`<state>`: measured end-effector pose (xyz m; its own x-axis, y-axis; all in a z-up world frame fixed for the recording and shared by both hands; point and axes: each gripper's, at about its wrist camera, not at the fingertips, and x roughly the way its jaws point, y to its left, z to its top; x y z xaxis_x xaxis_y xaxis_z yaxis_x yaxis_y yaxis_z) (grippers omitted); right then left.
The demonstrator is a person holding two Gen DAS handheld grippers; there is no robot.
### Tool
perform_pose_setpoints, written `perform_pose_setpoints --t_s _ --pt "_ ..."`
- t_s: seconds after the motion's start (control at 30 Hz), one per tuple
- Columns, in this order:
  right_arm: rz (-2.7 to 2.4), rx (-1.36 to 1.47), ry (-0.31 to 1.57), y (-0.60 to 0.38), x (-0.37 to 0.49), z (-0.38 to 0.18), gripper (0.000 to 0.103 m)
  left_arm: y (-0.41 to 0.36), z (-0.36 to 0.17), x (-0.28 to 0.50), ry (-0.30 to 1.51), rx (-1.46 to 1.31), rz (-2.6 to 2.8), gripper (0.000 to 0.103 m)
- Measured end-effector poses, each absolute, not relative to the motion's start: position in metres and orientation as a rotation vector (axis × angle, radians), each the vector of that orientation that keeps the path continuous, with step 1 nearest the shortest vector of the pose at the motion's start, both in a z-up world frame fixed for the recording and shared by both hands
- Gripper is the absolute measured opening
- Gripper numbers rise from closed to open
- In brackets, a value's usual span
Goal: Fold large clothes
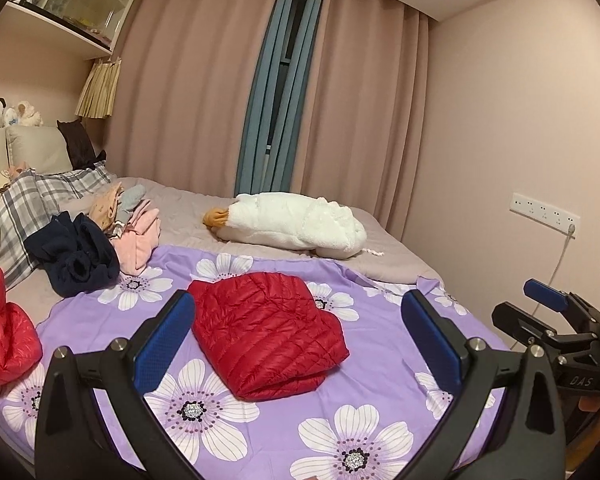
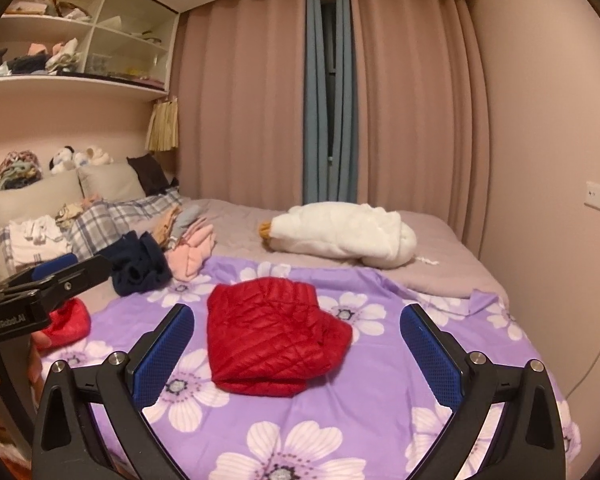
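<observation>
Folded red down jacket [image 1: 266, 330] was laid mid-frame on floral sheet [image 1: 260, 432]; left gripper [image 1: 298, 342] and right gripper [image 2: 296, 354] fingers were spread, empty.

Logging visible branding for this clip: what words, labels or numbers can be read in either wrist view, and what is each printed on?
"DAS": on the black body of the right gripper, seen from the left wrist view.
"GenRobot.AI": on the black body of the left gripper, seen from the right wrist view.
Markings on the wall socket strip: too small to read.
Nothing readable on the folded red jacket or elsewhere.
</observation>
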<state>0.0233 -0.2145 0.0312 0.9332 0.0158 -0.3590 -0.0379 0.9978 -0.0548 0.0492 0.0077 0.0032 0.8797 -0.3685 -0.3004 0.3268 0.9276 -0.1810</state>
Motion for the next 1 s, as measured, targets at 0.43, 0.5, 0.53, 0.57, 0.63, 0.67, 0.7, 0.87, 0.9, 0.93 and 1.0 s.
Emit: perform_pose_setpoints --t_s 0.43,0.5,0.53,0.57,0.63,0.67,0.7,0.87,0.9,0.93,1.0 --pt "-0.030 -0.040 0.340 -0.222 0.018 0.039 0.102 0.000 0.002 0.053 0.384 -0.108 -0.351 0.103" --pt "-0.031 -0.044 0.335 -0.221 0.016 0.040 0.102 0.001 0.002 0.053 0.379 -0.109 -0.340 0.103" --pt "-0.032 -0.046 0.333 -0.221 0.016 0.040 0.102 0.000 0.003 0.053 0.379 -0.104 -0.335 0.103" --pt "-0.034 -0.049 0.333 -0.221 0.016 0.041 0.102 0.000 0.003 0.053 0.380 -0.098 -0.329 0.103" --pt "-0.040 -0.053 0.336 -0.222 0.018 0.041 0.102 -0.002 0.003 0.052 0.375 -0.084 -0.314 0.103" --pt "-0.042 -0.053 0.337 -0.221 0.017 0.041 0.102 -0.003 0.003 0.051 0.370 -0.075 -0.309 0.103" --pt "-0.043 -0.051 0.338 -0.221 0.017 0.041 0.102 -0.004 0.003 0.050 0.363 -0.067 -0.306 0.103" --pt "-0.044 -0.043 0.351 -0.222 0.020 0.039 0.102 -0.007 0.002 0.049 0.362 -0.062 -0.316 0.103" --pt "-0.045 -0.044 0.354 -0.222 0.020 0.039 0.102 -0.007 0.002 0.049 0.364 -0.066 -0.317 0.103" --pt "-0.046 -0.046 0.357 -0.222 0.020 0.038 0.102 -0.007 0.002 0.049 0.364 -0.068 -0.316 0.103" --pt "-0.046 -0.050 0.363 -0.221 0.020 0.037 0.102 -0.008 0.002 0.050 0.358 -0.063 -0.307 0.103"
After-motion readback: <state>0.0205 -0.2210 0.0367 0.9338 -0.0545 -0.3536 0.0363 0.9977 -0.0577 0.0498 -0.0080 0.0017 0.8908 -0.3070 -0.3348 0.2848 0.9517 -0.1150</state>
